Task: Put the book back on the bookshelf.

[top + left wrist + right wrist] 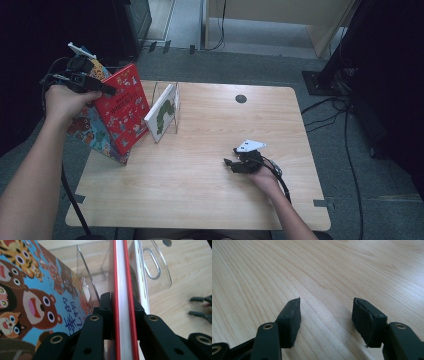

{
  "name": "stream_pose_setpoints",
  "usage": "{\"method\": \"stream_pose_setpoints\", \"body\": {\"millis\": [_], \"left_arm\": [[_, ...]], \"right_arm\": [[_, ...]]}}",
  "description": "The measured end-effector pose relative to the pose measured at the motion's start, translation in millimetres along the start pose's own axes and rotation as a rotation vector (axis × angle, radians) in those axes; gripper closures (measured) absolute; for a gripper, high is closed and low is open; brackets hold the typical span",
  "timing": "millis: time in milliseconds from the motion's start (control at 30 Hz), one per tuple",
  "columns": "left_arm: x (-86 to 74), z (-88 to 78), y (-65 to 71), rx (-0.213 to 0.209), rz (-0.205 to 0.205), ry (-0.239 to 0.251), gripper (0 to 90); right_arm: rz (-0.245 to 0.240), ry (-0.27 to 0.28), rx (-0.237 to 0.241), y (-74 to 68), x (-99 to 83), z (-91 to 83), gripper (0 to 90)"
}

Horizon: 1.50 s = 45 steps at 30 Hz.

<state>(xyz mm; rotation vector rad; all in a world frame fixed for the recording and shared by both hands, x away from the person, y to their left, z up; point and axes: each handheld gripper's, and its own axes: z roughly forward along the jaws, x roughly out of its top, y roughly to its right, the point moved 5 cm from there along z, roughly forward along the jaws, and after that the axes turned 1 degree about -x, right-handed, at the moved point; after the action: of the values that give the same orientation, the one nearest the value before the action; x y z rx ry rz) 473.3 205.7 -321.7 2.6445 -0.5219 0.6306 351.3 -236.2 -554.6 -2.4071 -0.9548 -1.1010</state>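
Jaws: our left gripper (122, 315) clamps the red book (122, 107), right gripper (325, 320) open and idle on the table (210, 165); next, we judge, slot it into the rack (172, 107).

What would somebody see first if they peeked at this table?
The bright red book at the table's left edge, pinched by the left gripper. Beside it leans a blue book covered in cartoon bears. The right gripper rests open on the bare wooden table.

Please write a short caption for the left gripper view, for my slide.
Left gripper clamped on the edge of a red book, between a blue animal book and a clear rack.
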Motion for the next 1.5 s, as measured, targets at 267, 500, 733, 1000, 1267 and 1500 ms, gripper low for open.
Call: {"method": "stream_pose_setpoints", "body": {"millis": [267, 500, 733, 1000, 1267, 1500], "left_arm": [[-0.9, 1.9, 5.3, -0.03, 0.023, -0.073, 76.9], [-3.2, 2.9, 2.7, -0.033, 0.003, -0.117, 77.5], [-2.6, 3.1, 1.2, -0.017, -0.033, -0.145, 78.8], [6.5, 3.5, 1.4, -0.003, -0.058, -0.137, 79.8], [21.7, 2.4, -0.1, 0.004, -0.082, -0.095, 79.8], [33.2, -1.9, -3.9, 0.023, -0.093, -0.047, 79.8]], "right_arm": [[-0.001, -0.001, -0.001, 0.0, 0.0, 0.0, 40.3], [-0.001, -0.001, -0.001, 0.0, 0.0, 0.0, 40.3], [0.0, -0.002, -0.001, -0.2, -0.1, -0.1, 40.3], [0.001, 0.0, -0.002, 0.2, 0.1, 0.0, 40.3], [0.003, 0.0, -0.004, 0.3, 0.2, 0.1, 40.3], [-0.001, -0.001, -0.005, 0.2, 0.1, 0.2, 40.3]]}}
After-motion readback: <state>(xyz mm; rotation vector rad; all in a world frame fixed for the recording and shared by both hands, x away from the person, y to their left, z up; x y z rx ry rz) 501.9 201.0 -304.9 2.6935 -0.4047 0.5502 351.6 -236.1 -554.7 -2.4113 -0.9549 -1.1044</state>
